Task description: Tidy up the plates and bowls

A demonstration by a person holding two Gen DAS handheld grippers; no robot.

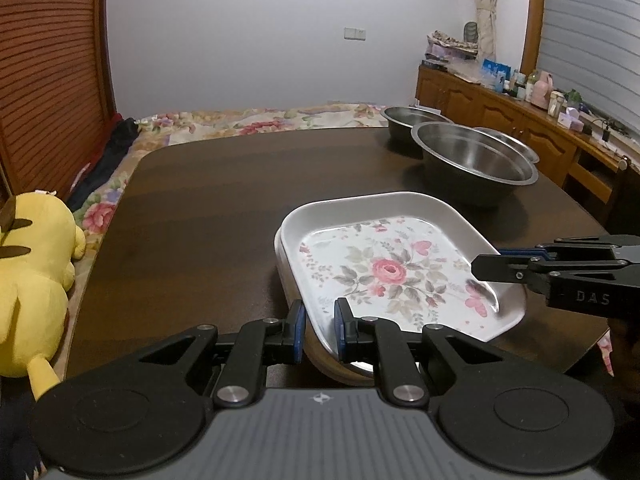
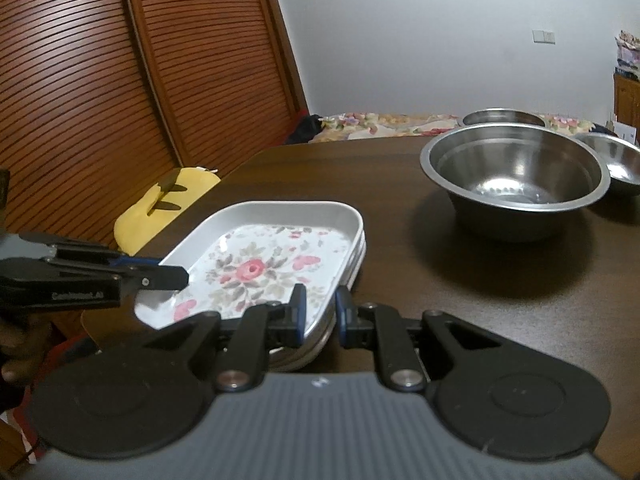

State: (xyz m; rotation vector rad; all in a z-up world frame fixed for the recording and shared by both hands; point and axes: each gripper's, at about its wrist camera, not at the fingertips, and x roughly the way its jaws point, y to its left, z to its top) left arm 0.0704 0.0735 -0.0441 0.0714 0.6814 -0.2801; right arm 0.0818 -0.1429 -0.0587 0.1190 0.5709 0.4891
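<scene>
**Floral plate held by both rims above a plate stack; handling notes**

Dark wooden table (image 1: pixel 224 208) fills the middle of both views, with a floral-covered bed beyond it at the upper centre. A yellow plush toy (image 1: pixel 32 280) lies off the table edge at the left of the left wrist view.

Three stainless steel bowls sit in the upper right of both views. The largest bowl (image 2: pixel 516 176) is nearest; a second bowl (image 2: pixel 504 118) stands behind it and a third bowl (image 2: pixel 620 164) is beside it at the right edge. All are apart from the plates. Judged light, stiff and smooth-walled; the rolled rim looks like the only sure place to pinch.

The rectangular floral plate (image 1: pixel 396 268) lies lower centre-right in the left wrist view and lower centre-left in the right wrist view. It sits atop at least one more white plate; the layered rims (image 2: pixel 358 256) show at its far corner. Whether the top plate is lifted clear or resting on the stack cannot be told.

The left gripper (image 1: pixel 320 330) is closed narrowly on the plate's near rim, one blue pad inside the wall and one outside. The right gripper (image 2: pixel 320 320) is closed the same way on the opposite rim. In each view the other gripper shows side-on over the plate.

Handling, as a judgement: the plate looks rigid, glossy and probably slippery, possibly breakable if dropped. The raised wall is the sensible hold. Two opposed rim grips should keep it level; uneven lifting could make it twist or slide out.
</scene>
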